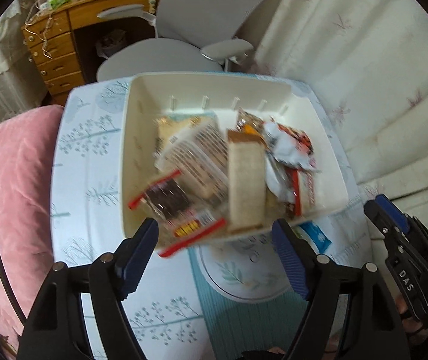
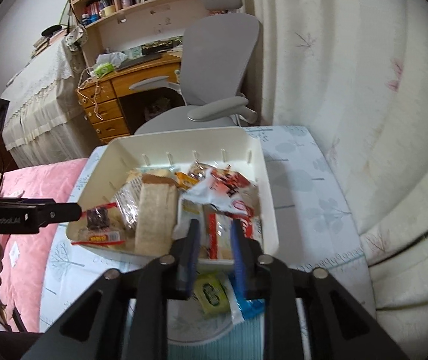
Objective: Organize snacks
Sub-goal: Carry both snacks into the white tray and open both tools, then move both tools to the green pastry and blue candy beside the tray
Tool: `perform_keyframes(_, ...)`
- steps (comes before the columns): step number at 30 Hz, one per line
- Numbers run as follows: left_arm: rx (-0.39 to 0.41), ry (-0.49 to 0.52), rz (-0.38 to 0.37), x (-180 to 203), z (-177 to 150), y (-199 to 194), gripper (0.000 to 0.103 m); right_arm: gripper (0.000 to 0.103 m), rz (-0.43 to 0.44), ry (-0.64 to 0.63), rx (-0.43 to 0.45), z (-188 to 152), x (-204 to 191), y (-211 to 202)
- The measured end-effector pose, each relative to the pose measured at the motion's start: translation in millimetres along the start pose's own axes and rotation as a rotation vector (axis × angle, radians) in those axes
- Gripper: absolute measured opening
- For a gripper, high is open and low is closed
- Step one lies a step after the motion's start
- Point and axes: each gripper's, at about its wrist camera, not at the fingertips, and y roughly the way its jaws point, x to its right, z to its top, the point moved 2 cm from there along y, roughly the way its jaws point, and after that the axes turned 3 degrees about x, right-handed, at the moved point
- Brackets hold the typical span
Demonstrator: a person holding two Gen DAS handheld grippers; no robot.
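Note:
A cream plastic bin stands on the patterned table and holds several snack packets. A clear packet with red ends lies over the bin's near left rim, blurred. A tall tan bar stands in the middle. My left gripper is open and empty just before the bin's near rim. My right gripper has its jaws narrowly apart with nothing between them, over the bin's near right edge. A green packet and a blue-white packet lie on the table below it.
A pink bed cover lies to the left of the table. A grey office chair and a wooden desk stand behind. A cream curtain hangs on the right.

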Motion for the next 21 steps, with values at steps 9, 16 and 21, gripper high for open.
perform_keyframes(9,-0.077,0.048,-0.016,28,-33,19,0.079,0.044,0.013,0.046,-0.060,-36,22,4)
perform_keyframes(16,-0.157,0.058,-0.022,42,-54,52,0.080,0.053,0.030,0.065,-0.130,-67,35,22)
perform_keyframes(21,-0.190,0.059,-0.023,52,-63,78,0.080,0.057,0.042,0.076,-0.174,-89,43,38)
